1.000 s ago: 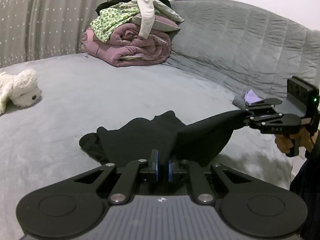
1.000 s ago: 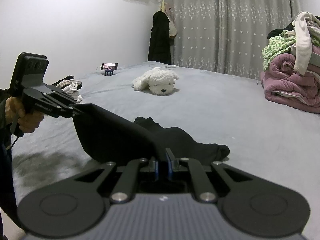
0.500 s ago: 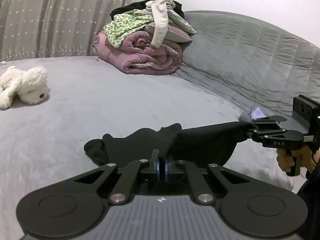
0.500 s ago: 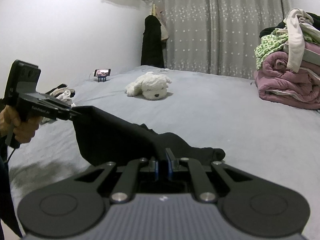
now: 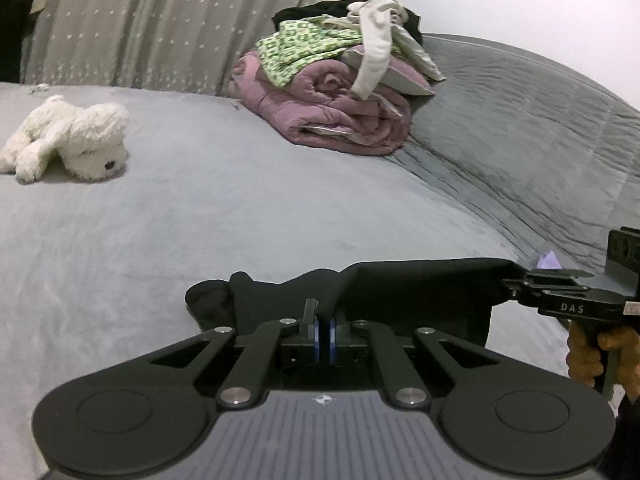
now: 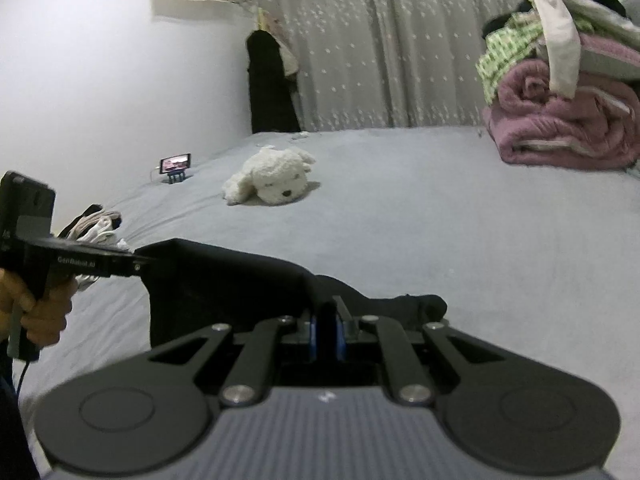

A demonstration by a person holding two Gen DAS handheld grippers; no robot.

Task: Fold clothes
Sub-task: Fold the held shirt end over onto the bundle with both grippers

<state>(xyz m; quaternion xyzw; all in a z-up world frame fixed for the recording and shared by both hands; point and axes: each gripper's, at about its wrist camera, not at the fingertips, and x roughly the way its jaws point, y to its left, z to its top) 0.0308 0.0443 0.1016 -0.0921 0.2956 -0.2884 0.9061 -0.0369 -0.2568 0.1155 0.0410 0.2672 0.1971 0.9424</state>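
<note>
A black garment (image 5: 400, 288) is stretched by one edge between my two grippers, and its far end lies bunched on the grey bed (image 5: 240, 208). My left gripper (image 5: 322, 320) is shut on the near corner of that edge. My right gripper (image 5: 514, 286), held by a hand at the right, is shut on the other corner. In the right wrist view the right gripper (image 6: 325, 316) pinches the black garment (image 6: 224, 280), and the left gripper (image 6: 142, 266) holds the far corner taut at the left.
A white plush dog (image 5: 76, 136) lies on the bed beyond the garment. A pink quilt topped with loose clothes (image 5: 340, 112) sits at the back by the quilted grey cover (image 5: 520, 128). A phone on a stand (image 6: 175, 164) and a small clothes heap (image 6: 96, 224) lie at the left bed edge.
The held edge has gone from a raised, sagging line to a straighter, more level one lower over the bed. Both grippers stay shut on the garment.
</note>
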